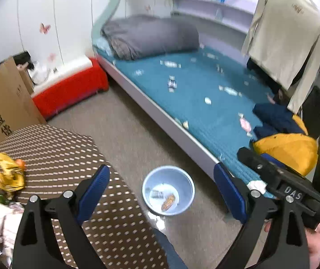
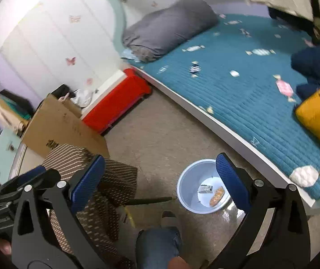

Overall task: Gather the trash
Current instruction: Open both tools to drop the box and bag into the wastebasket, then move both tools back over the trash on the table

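While both jaws stand wide and empty, candy wrappers (image 2: 284,87) lie scattered on the bed (image 2: 249,103), two pieces already in the basin (image 2: 185,183); light, crinkly, slippery, best pinched across a twisted end

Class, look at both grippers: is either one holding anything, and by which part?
Nothing is held. The left gripper and right gripper both stand open and empty above the basin.
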